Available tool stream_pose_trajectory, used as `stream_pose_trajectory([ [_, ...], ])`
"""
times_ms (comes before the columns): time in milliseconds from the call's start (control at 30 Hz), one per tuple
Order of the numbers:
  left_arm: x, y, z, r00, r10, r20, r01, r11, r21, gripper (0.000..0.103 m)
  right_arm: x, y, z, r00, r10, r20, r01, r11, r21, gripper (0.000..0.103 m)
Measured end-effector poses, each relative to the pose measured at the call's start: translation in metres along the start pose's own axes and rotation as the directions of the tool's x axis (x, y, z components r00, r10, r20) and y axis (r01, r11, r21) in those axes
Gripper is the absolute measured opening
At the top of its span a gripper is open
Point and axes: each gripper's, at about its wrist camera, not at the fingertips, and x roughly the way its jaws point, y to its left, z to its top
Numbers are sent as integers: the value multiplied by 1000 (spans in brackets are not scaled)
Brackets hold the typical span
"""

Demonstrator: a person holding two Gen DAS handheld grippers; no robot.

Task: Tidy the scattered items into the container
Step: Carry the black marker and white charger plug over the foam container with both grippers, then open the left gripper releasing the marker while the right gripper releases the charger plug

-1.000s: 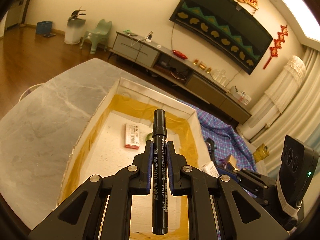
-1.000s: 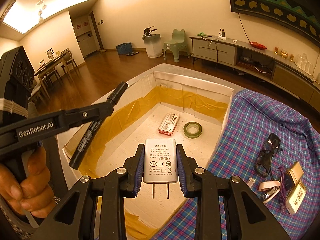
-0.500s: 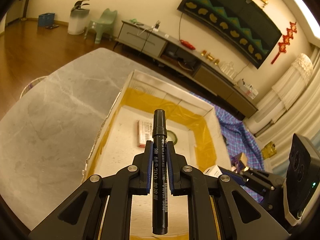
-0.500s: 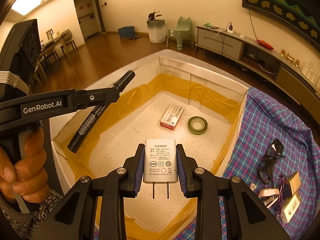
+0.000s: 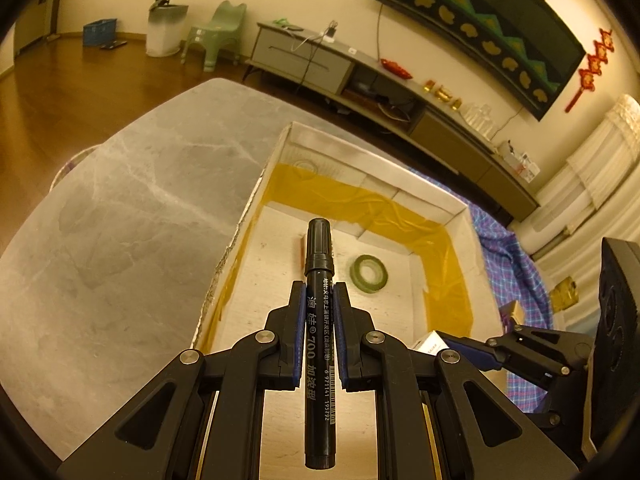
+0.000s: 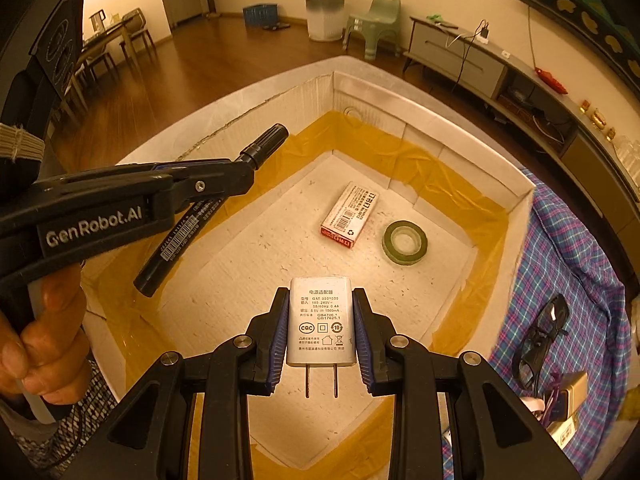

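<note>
1. I see both grippers over the white foam box [image 6: 460,140]; its floor is mostly bare between the taped yellow walls.
2. My left gripper [image 5: 319,286] pinches a slim black marker [image 5: 318,320]; my right gripper [image 6: 321,294] clamps a white boxy charger [image 6: 321,326], prongs toward me.
3. On the box floor lie a red-edged carton [image 6: 349,216] and a green tape roll [image 6: 405,243].
4. On the checked cloth [image 6: 568,264], dark glasses [image 6: 540,340] are clear; the small items at the frame edge I cannot make out.

Black tongs [image 6: 320,328] with blue pads, silver screws, "GenRobot.AI" lettering; patterned sleeve [image 6: 80,420].
</note>
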Motion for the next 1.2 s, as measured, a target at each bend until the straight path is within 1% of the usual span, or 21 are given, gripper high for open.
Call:
stream_pose_trajectory([
  [133, 7, 1, 0, 999, -5, -32, 5, 1000, -10, 13, 12, 7, 10, 999, -4, -49, 3, 1000, -14, 32],
  [233, 6, 1, 0, 999, -10, -42, 10, 1000, -7, 13, 22, 11, 16, 996, -7, -91, 5, 1000, -22, 32],
  [333, 8, 4, 0, 999, 6, -50, -7, 1000, -17, 13, 30, 15, 21, 992, -18, -128, 13, 999, -39, 32],
  [600, 9, 8, 2, 998, 22, -51, -24, 999, -37, 14, 41, 26, 32, 984, -35, -176, 24, 998, -61, 32],
  [700, 9, 9, 3, 999, 23, -49, -25, 999, -43, 15, 47, 27, 35, 982, -38, -185, 30, 998, -47, 32],
  [800, 9, 9, 4, 999, 12, -50, -14, 999, -35, 20, 50, 24, 37, 983, -36, -181, 34, 999, -17, 33],
  [867, 9, 9, 4, 999, 8, -51, -9, 999, -34, 21, 50, 23, 37, 984, -29, -176, 30, 1000, 3, 34],
  [1200, 3, 8, 4, 999, -2, -51, -1, 999, -48, 27, 43, 21, 26, 987, -18, -157, 24, 999, 38, 35],
])
